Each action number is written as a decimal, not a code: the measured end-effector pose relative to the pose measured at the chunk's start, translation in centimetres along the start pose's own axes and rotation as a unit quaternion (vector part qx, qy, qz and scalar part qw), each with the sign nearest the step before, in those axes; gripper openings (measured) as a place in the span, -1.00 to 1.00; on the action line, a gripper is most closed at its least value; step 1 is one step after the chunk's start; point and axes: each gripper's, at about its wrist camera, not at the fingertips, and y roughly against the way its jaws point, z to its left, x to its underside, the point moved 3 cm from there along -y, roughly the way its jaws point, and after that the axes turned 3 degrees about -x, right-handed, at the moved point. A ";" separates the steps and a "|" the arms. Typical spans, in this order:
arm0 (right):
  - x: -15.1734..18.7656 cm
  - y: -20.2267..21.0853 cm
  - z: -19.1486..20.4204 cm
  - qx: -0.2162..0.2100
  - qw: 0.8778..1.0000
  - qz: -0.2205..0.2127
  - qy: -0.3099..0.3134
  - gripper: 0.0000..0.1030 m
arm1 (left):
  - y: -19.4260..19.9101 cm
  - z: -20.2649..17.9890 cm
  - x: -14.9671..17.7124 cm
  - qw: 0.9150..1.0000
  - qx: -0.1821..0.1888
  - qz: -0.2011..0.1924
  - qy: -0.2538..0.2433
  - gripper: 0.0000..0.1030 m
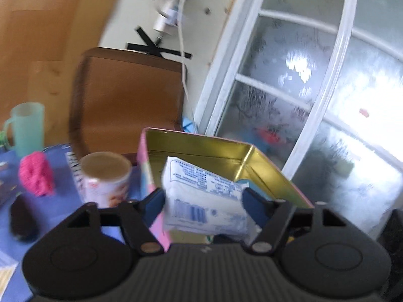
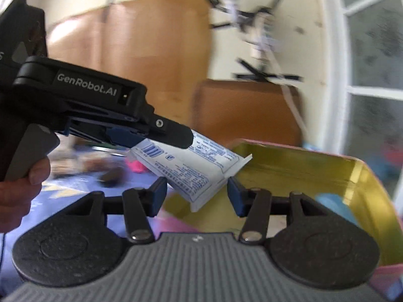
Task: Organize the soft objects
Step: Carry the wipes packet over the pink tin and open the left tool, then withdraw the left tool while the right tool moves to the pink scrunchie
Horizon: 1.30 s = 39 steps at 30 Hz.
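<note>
Left claw (image 2: 161, 138) is clamped on the white tissue packet (image 2: 191, 166), long axis slanting down over the pink tin (image 2: 297, 166)'s open gold inside. Right claw (image 2: 197, 197), jaws apart with the packet's corner between, sits nearest.

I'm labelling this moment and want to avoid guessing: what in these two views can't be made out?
- White packet: print too blurred to read, both views.
- Blue thing in the tin: right wrist view, blurred; left wrist view, behind the packet.
- Dark object on the blue cloth: motion blur hides what it is.
- Right tongs: packet sits between them; contact unclear.
</note>
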 end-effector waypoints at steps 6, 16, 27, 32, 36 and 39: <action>1.1 -0.6 -4.1 0.080 0.995 0.005 -0.058 0.20 | -2.7 -0.5 1.4 0.999 -0.030 0.026 -0.007 0.57; -0.3 -1.0 0.4 -0.017 0.998 -0.023 -0.061 0.20 | 6.6 9.1 5.1 0.992 -0.113 -0.013 0.050 0.68; -3.1 -10.1 11.4 -0.152 0.987 0.044 -0.009 0.20 | 14.9 21.1 10.1 0.950 -0.281 -0.044 0.127 0.68; -4.8 -18.7 13.8 -0.117 0.989 0.093 -0.012 0.42 | 15.5 21.7 10.2 0.948 -0.274 -0.076 0.141 0.64; -4.0 -24.7 14.4 -0.084 0.985 0.153 -0.012 0.50 | 16.0 21.2 10.3 0.947 -0.276 -0.092 0.134 0.64; -3.7 -25.4 15.2 -0.060 0.986 0.146 0.045 0.06 | 15.8 21.2 10.2 0.947 -0.275 -0.092 0.136 0.64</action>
